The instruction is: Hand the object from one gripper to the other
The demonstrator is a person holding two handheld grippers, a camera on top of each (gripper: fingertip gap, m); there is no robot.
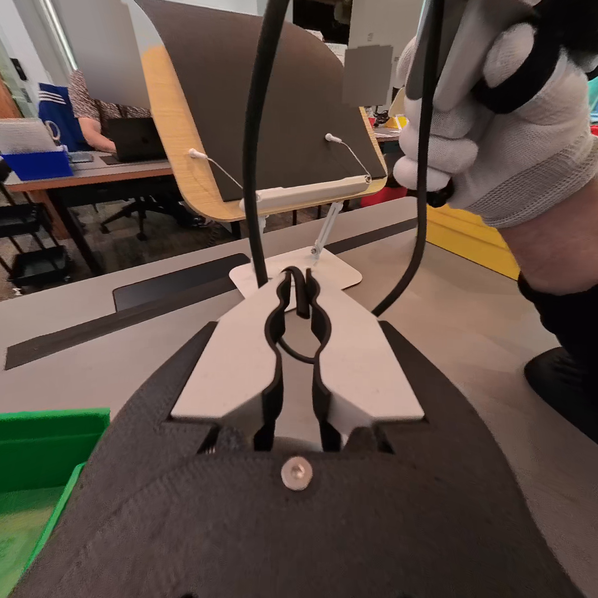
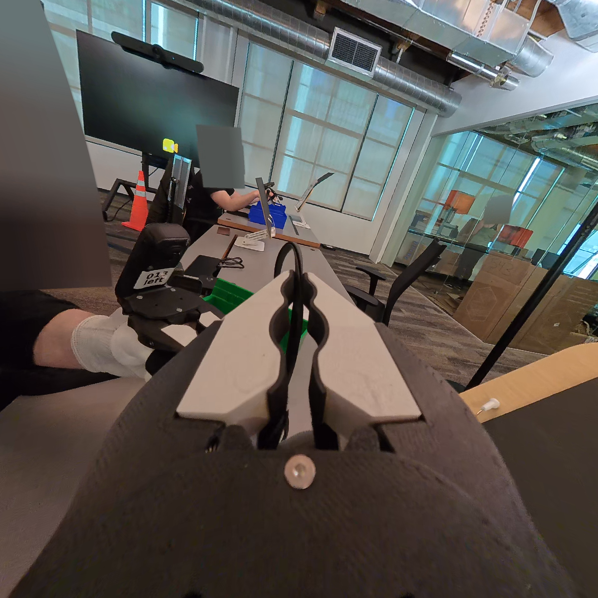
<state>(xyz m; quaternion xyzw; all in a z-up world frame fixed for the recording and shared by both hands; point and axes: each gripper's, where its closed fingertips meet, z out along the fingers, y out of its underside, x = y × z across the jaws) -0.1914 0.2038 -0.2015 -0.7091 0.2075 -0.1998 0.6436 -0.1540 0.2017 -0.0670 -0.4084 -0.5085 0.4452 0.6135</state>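
green bin [image 1: 48, 453]: at the near left corner of the grey table [image 1: 453, 323], low in the left wrist view; in the right wrist view it shows just past the left gripper, partly hidden.
left gripper [image 1: 296, 281]: white fingers with black wavy pads, jaws closed at the tips on the black cable [image 1: 250, 161]. a short cut end of the cable hangs down just behind the pinched tips, and a thin loop of it shows lower in the gap.
cable: rises from the left gripper's tips, arches up out of the top of the picture, and comes back down on the right side past the gloved hand, curving toward the table surface behind the right finger.
book stand [image 1: 275, 113]: a tilted wooden board with a dark panel, on a white base, standing mid-table beyond the fingertips.
right hand [image 1: 485, 129]: in a white glove, at the upper right of the left wrist view, wrapped around a handle above the table's right side.
right gripper [image 2: 299, 278]: same white fingers, jaws closed on the cable, which runs down between the pads and loops up above the tips.
left hand [image 2: 110, 346]: white glove, holding the left gripper's black body at the left of the right wrist view.
yellow bin [image 1: 469, 239]: at the table's far right edge, below the gloved right hand.
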